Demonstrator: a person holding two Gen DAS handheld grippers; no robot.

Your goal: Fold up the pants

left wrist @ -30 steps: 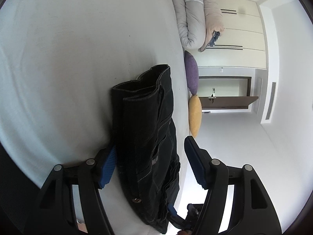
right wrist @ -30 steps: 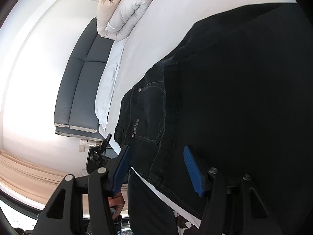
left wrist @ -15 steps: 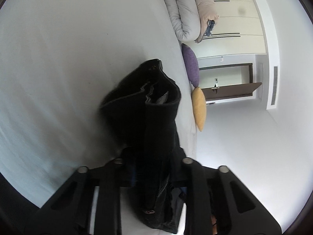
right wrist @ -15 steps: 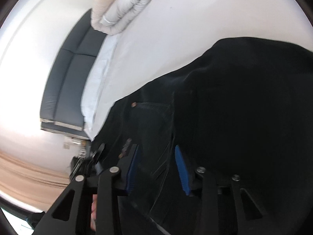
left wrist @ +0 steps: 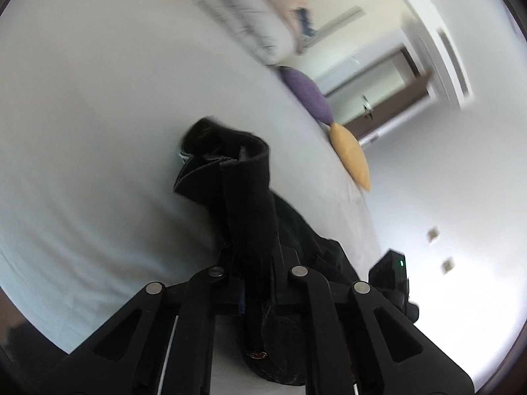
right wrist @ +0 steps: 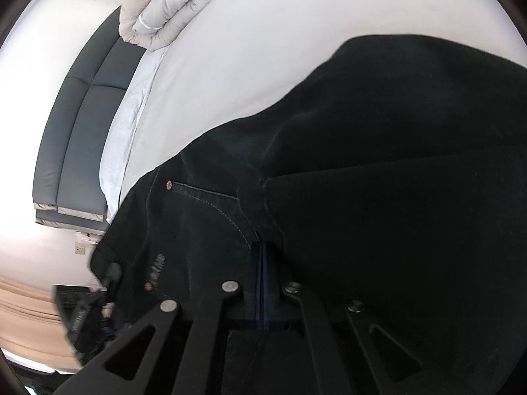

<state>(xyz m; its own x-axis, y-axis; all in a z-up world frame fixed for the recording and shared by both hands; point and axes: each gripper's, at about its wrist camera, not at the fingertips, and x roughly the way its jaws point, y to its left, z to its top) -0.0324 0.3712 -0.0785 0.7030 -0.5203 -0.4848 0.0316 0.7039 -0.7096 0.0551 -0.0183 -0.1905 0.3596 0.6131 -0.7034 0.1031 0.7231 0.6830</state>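
Black denim pants (left wrist: pixel 243 191) lie bunched on a white bed (left wrist: pixel 98 115). My left gripper (left wrist: pixel 258 263) is shut on a thick folded edge of them, and that edge stands up off the sheet in front of the fingers. In the right wrist view the pants (right wrist: pixel 378 164) fill the lower right, with a pocket and rivets showing at the waist. My right gripper (right wrist: pixel 262 256) is shut on a fold of the fabric beside the pocket, its blue pads pressed together with the cloth pinched between them. The white bed (right wrist: pixel 263 49) stretches beyond.
A rolled grey duvet (left wrist: pixel 250 23) lies at the far end of the bed, with a purple cushion (left wrist: pixel 308 93) and a yellow cushion (left wrist: pixel 350 158) along its right edge. A dark padded headboard (right wrist: pixel 79 125) borders the bed. A door (left wrist: pixel 395 92) stands behind.
Both grippers went from open around the pants to shut on the fabric. The left one has risen and rolled, pulling its edge of the pants up off the sheet.
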